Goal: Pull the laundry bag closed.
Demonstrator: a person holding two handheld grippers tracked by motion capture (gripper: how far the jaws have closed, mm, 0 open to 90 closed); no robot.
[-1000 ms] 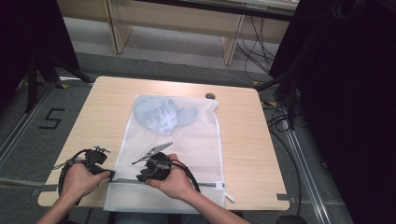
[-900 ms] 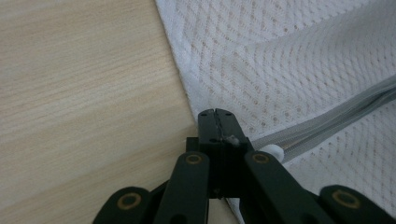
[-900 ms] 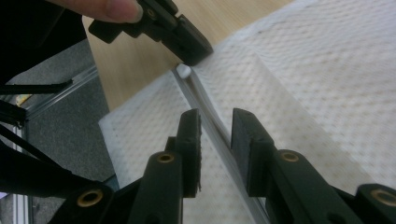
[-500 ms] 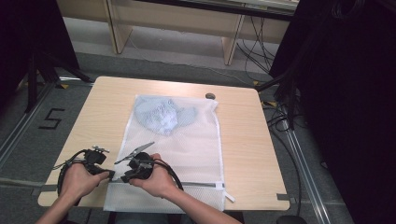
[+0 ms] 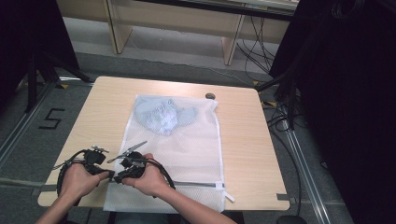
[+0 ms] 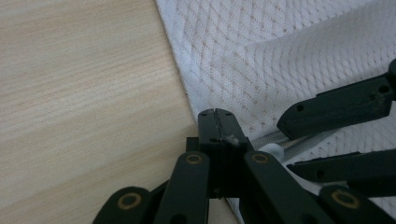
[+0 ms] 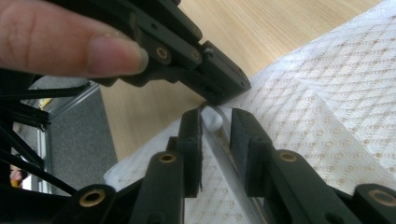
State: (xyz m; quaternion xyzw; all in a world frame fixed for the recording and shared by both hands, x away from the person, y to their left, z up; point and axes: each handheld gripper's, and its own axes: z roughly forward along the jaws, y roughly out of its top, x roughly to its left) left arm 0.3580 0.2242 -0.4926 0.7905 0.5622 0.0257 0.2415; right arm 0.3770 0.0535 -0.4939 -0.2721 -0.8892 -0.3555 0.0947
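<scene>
— Where does the mesh laundry bag (image 5: pixel 180 154) lie?

— Flat on the wooden counter (image 5: pixel 243 140), running from its near edge toward the far edge. A crumpled pale blue garment (image 5: pixel 163 114) sits inside the bag, at the bag's far end.

— And the zipper?

— The zipper track (image 5: pixel 198 184) crosses the bag's near end. Its white end stop (image 7: pixel 212 119) lies at the bag's near-left corner, where both tools meet.

— How does the left tongs (image 6: pixel 215 116) stand?

— Pressed together at the bag's left edge, right beside the zipper's end. It looks to be nipping the bag's hem, but the left gripper view does not show any fabric between the tips, so I cannot tell.

— The right tongs (image 7: pixel 215 128)?

— Spread a little, straddling the zipper track just at the white end stop, with one jaw on each side. The left tongs sits directly ahead of it, nearly touching.

— Anything else near the bag?

— A small dark round object (image 5: pixel 210 96) lies on the counter just beyond the bag's far-right corner.
</scene>
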